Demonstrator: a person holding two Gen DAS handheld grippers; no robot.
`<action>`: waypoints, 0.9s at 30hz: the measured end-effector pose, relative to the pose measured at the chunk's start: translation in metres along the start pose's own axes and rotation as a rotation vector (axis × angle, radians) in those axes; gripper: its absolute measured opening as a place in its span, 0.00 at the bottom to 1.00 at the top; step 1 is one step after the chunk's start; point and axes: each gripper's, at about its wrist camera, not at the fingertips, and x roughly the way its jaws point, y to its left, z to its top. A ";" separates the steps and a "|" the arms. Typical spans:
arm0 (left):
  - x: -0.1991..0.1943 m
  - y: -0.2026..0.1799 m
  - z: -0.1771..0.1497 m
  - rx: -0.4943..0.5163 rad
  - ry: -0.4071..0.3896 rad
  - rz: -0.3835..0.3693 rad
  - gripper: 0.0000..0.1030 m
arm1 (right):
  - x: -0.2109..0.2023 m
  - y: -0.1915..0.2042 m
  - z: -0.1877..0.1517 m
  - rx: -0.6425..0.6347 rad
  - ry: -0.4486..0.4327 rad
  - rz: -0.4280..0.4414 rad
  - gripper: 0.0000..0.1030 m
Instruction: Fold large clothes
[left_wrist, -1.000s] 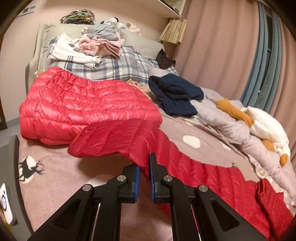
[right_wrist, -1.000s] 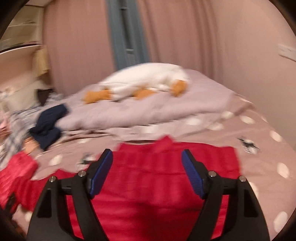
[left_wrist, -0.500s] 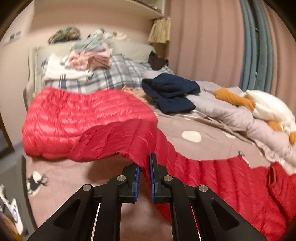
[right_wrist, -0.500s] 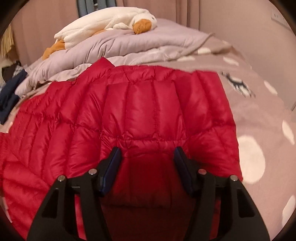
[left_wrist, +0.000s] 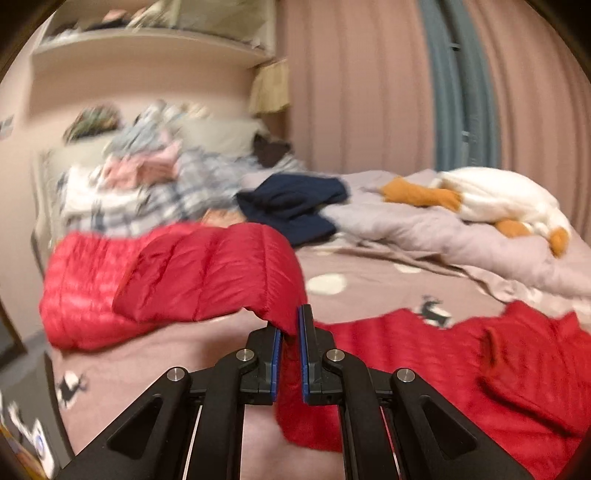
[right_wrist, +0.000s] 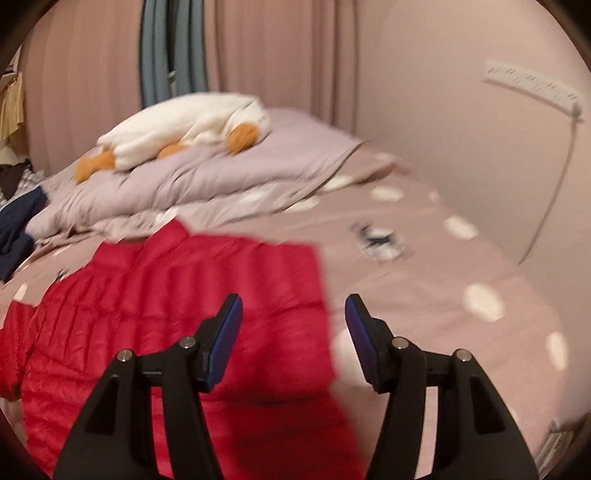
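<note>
Fold under way: our left gripper (left_wrist: 290, 328), jaws narrow, pinches the sleeve (left_wrist: 210, 273) of the red jacket (right_wrist: 177, 295), lifted at centre frame above the bed (right_wrist: 424, 280); our right gripper (right_wrist: 293, 325), jaws wide, holds nothing. Most folding remains, we judge

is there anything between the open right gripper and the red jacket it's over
Nothing visible. The right gripper hangs open over the red down jacket at its right edge, with only bare bedspread beside it. The left gripper is shut on a fold of the same jacket.
</note>
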 end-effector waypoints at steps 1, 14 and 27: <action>-0.008 -0.012 0.001 0.030 -0.020 -0.010 0.04 | -0.003 -0.008 0.003 0.007 -0.017 -0.019 0.56; -0.121 -0.169 0.008 0.141 -0.025 -0.344 0.04 | -0.024 -0.117 0.005 0.182 -0.050 -0.117 0.56; -0.165 -0.152 0.003 0.090 -0.021 -0.424 0.91 | -0.050 -0.130 0.001 0.209 -0.041 -0.063 0.75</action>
